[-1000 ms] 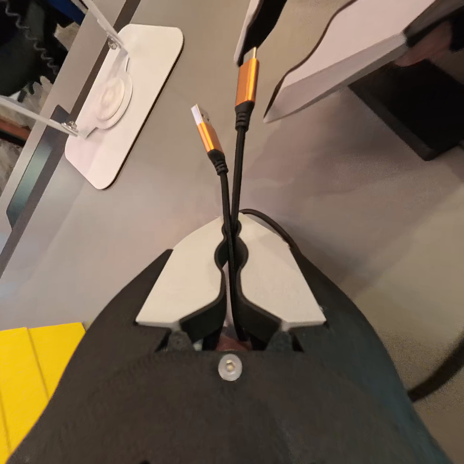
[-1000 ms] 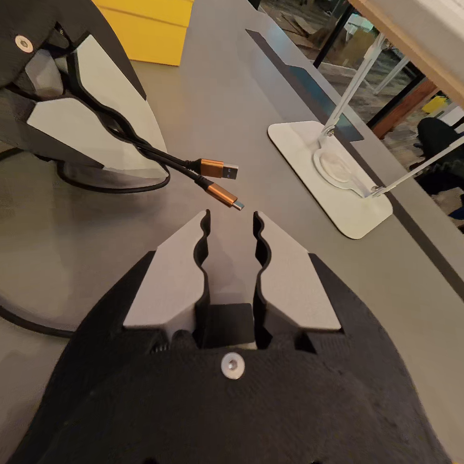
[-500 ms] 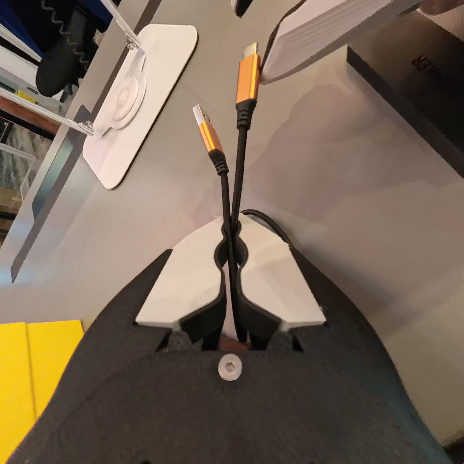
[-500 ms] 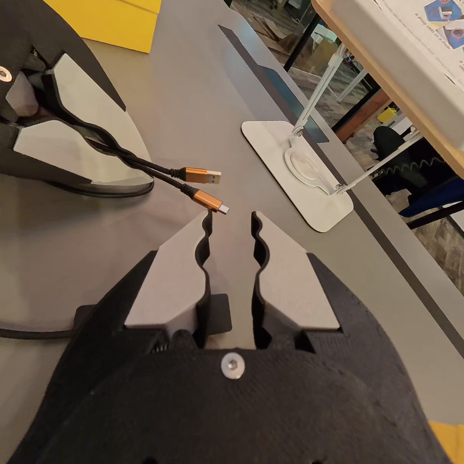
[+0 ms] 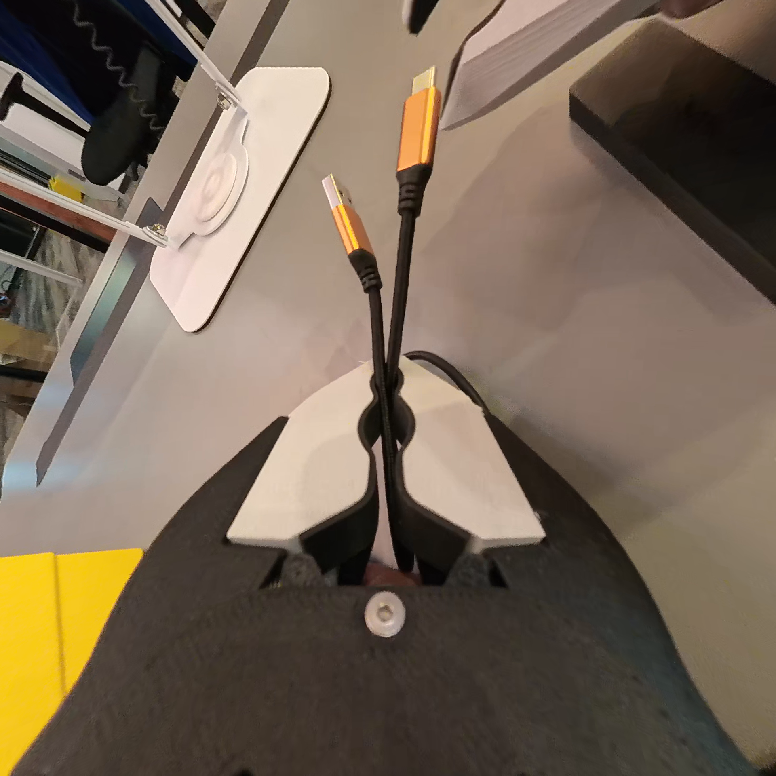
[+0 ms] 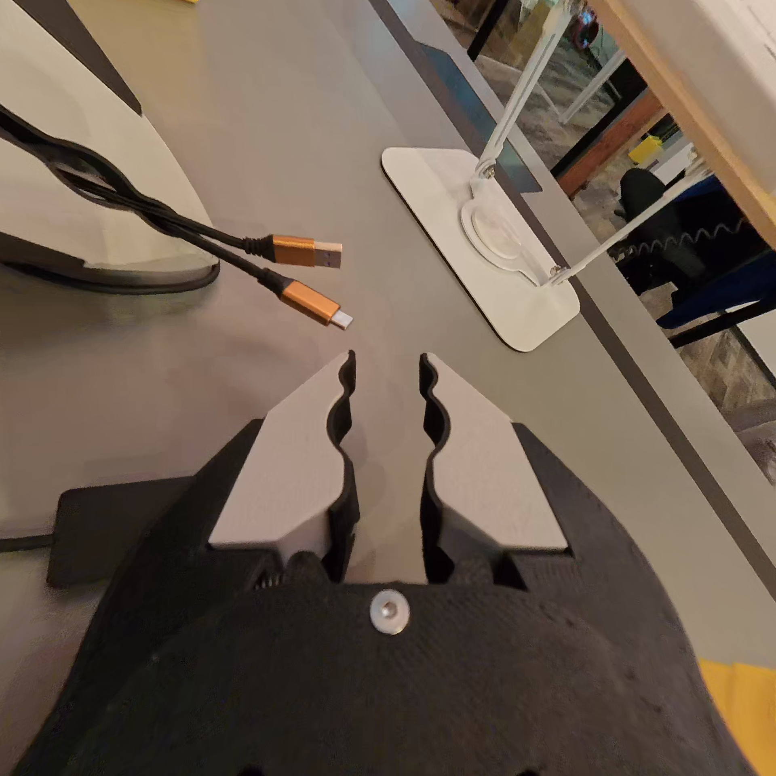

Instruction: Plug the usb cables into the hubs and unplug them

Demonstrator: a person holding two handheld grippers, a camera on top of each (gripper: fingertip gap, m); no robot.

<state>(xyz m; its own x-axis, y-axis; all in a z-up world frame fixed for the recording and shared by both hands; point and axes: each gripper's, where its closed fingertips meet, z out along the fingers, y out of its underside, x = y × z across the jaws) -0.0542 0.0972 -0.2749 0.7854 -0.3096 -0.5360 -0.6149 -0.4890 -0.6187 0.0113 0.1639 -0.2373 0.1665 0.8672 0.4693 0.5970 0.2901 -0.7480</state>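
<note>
The left gripper [image 5: 386, 380] has its fingers [image 5: 319, 453] clenched on two black braided usb cables [image 5: 392, 319], which cross just beyond the fingertips and stick out into the air above the grey bench [image 5: 483, 294]. Each cable ends in an orange-sleeved plug: the wider plug [image 5: 346, 220] leans away from the other, and the slimmer plug [image 5: 418, 126] reaches farther out, close beside one finger of the right gripper, whose tip alone shows in the left wrist view. Behind the left fingers, a loop of black cable [image 5: 445, 369] curves out of sight; where it runs is hidden by the gripper body.

The right gripper [image 6: 386, 357] holds nothing — its fingers [image 6: 474, 453] stand apart with bare bench between them. The slim plug [image 6: 313, 302] hangs just ahead of those fingertips, not touching them, and the wider plug [image 6: 304, 251] is beyond it. A black flat hub [image 6: 121, 529] lies on the bench beside the right gripper's body, half covered by it, with a cord leaving the frame; its ports cannot be made out.

Past the plugs, a white stand base [image 6: 483, 247] with clear struts sits near the bench's far edge [image 6: 630, 319] — open grey surface lies between it and the plugs. A yellow box [image 5: 46, 651] is cut off beside the left gripper.
</note>
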